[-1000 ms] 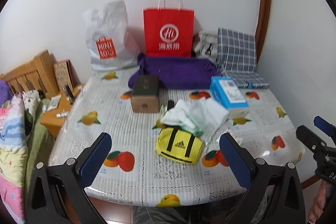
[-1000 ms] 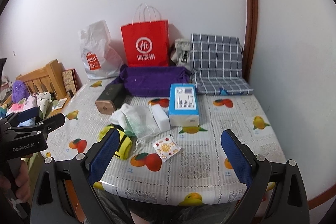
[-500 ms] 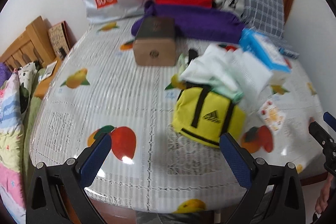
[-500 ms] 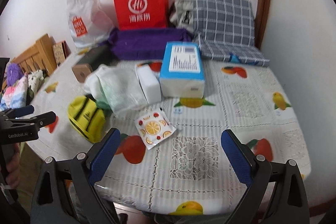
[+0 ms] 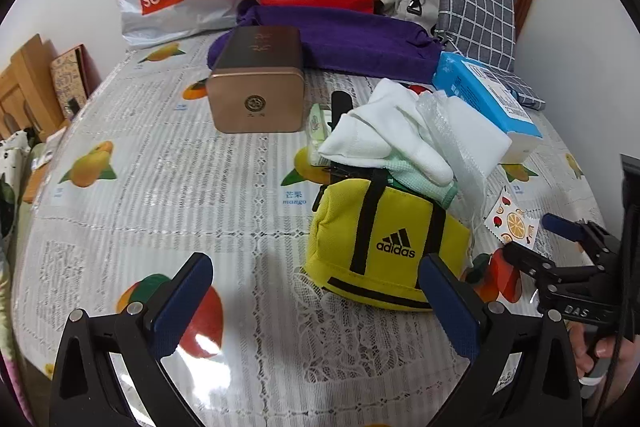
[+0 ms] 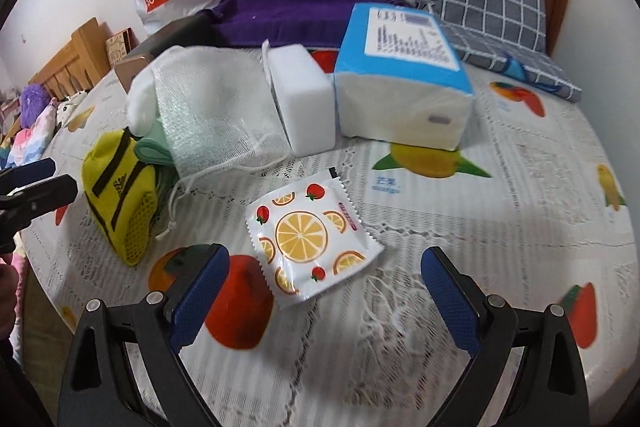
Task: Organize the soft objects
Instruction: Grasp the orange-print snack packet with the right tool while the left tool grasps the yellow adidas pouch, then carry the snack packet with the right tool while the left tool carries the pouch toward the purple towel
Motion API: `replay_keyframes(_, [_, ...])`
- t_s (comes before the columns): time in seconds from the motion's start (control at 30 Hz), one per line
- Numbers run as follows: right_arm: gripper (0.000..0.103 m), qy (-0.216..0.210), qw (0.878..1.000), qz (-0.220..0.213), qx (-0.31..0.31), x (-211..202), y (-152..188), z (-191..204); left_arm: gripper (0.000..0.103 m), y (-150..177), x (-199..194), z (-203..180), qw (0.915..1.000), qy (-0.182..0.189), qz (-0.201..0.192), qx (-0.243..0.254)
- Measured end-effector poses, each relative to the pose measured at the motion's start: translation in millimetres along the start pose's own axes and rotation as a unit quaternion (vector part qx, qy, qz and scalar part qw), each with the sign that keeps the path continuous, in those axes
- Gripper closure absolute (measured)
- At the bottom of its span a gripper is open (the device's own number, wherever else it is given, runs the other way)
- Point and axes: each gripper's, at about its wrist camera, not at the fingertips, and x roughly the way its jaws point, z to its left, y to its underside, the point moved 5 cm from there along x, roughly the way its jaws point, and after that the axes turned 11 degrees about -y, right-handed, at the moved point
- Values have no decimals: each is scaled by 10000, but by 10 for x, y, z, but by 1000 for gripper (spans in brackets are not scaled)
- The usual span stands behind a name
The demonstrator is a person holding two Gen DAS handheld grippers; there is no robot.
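We approach w/ both claws wide open: left claw (image 5: 316, 291) nears yellow pouch (image 5: 384, 247), right claw (image 6: 324, 287) over fruit-print packet (image 6: 310, 239); next, descend & pinch.

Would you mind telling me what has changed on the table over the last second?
Both tools came forward and down toward the table: the left tool closed in on the yellow fabric pouch with black straps, the right tool on the flat white packet printed with orange slices. Both stay open; nothing is grasped. The objects on the table lie as before.
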Motion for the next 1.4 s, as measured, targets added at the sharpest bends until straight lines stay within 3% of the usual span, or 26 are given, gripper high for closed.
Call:
replay_keyframes(0.27, [11,167,9992,-233,-262,78,-21,16,0,4,231,73,9986,168,352,-363])
replay_keyframes(0.43, [30,216,9986,-314,-362,47,-49,-7,0,-18,228,69,9979,454,187,-424])
replay_keyframes(0.5, [42,203,9984,-323,-406,29,-55,-10,0,-26,251,34,9983,466,223,-287])
replay_keyframes(0.6, [50,174,9984,-320,-432,11,-44,-5,0,-43,309,-34,9989,346,291,-118])
replay_keyframes(0.73, [65,103,9985,-306,-432,-25,-34,-41,0,-61,378,-18,9985,308,388,-229])
replay_keyframes(0.8, [66,32,9987,-320,-383,-40,-28,-70,5,-83,378,18,9983,339,317,-350])
replay_keyframes(0.9, [67,13,9990,-326,-314,-63,-24,-107,24,-118,384,27,9990,237,186,-332])
replay_keyframes(0.97, [67,-17,9992,-322,-254,-75,-25,-121,51,-143,373,-20,9984,479,127,-280])
replay_keyframes(1.03, [67,-98,9994,-278,-162,-85,-28,-145,71,-145,368,-81,9960,837,145,-268])
replay_keyframes(1.17, [67,-307,9989,-315,130,-156,-62,-222,78,-134,344,-83,9945,995,177,-272])
replay_keyframes(1.27, [67,-99,9995,-269,134,-180,-62,-275,82,-115,293,4,9917,1190,204,-433])
replay_keyframes(1.4, [67,40,9993,-290,225,-234,-36,-333,83,-98,211,88,9937,1050,129,-362])
